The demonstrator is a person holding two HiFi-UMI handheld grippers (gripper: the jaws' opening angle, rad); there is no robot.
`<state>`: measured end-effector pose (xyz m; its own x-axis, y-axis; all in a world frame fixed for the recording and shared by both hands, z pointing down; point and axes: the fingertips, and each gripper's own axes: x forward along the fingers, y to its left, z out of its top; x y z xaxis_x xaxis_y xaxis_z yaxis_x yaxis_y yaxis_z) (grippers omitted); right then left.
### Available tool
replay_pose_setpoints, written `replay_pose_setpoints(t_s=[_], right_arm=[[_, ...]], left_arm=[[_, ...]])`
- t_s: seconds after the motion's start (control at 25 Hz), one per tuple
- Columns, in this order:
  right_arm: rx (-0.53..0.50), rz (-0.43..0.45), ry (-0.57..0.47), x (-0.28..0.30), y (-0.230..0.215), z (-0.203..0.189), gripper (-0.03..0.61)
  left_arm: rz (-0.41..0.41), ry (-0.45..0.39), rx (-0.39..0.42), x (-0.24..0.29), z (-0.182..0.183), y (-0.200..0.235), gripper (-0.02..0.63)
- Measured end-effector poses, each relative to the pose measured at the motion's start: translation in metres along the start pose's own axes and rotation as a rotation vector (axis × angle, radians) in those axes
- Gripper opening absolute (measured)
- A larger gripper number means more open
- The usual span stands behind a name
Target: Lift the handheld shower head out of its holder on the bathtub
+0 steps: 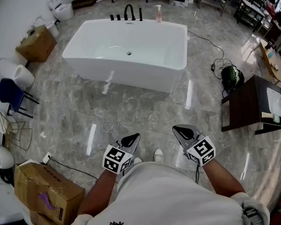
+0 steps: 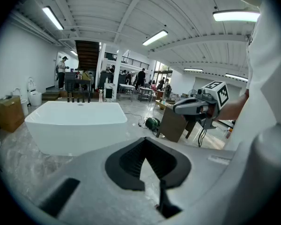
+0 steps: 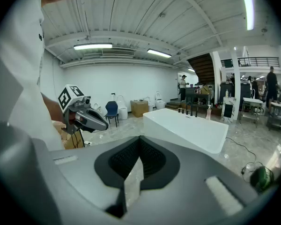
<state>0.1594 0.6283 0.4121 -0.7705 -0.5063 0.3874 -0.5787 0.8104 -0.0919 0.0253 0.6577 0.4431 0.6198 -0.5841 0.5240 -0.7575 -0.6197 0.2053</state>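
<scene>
A white freestanding bathtub (image 1: 126,55) stands on the marble floor some way ahead of me. On its far rim sits a black tap set (image 1: 127,13), with a slim upright black piece (image 1: 140,14) at its right end that looks like the handheld shower head. The set is small and distant in the gripper views. My left gripper (image 1: 135,137) and right gripper (image 1: 177,128) hang close to my body, far short of the tub. Both are shut with nothing in them. The tub (image 2: 75,125) also shows in the left gripper view, behind its shut jaw tips (image 2: 144,141). In the right gripper view the tub (image 3: 187,130) lies beyond that gripper (image 3: 139,138).
A pink soap bottle (image 1: 158,14) stands by the taps. At right are a dark table (image 1: 250,102), a green bag (image 1: 232,76) and a floor cable. Cardboard boxes (image 1: 47,191), a blue chair (image 1: 10,93) and toilets (image 1: 61,8) line the left. People stand in the background.
</scene>
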Motion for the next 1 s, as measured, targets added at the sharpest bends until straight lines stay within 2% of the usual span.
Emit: replay_pose_setpoints(t_s=[0.36, 0.52, 0.68, 0.88, 1.0], right_arm=[[0.003, 0.033, -0.016, 0.003, -0.029, 0.000, 0.011], [0.028, 0.049, -0.052, 0.005, -0.039, -0.005, 0.012], [0.047, 0.080, -0.051, 0.007, -0.041, -0.014, 0.014], [0.056, 0.102, -0.012, 0.026, -0.042, -0.024, 0.033], [0.063, 0.098, 0.000, 0.046, -0.049, -0.024, 0.037]], left_arm=[[0.033, -0.011, 0.003, 0.019, 0.016, 0.003, 0.008], [0.069, -0.048, 0.025, 0.027, 0.027, 0.005, 0.009], [0.086, -0.077, 0.006, 0.038, 0.043, 0.017, 0.205], [0.094, -0.123, -0.021, 0.046, 0.073, 0.060, 0.274], [0.117, -0.152, -0.017, 0.056, 0.089, 0.095, 0.279]])
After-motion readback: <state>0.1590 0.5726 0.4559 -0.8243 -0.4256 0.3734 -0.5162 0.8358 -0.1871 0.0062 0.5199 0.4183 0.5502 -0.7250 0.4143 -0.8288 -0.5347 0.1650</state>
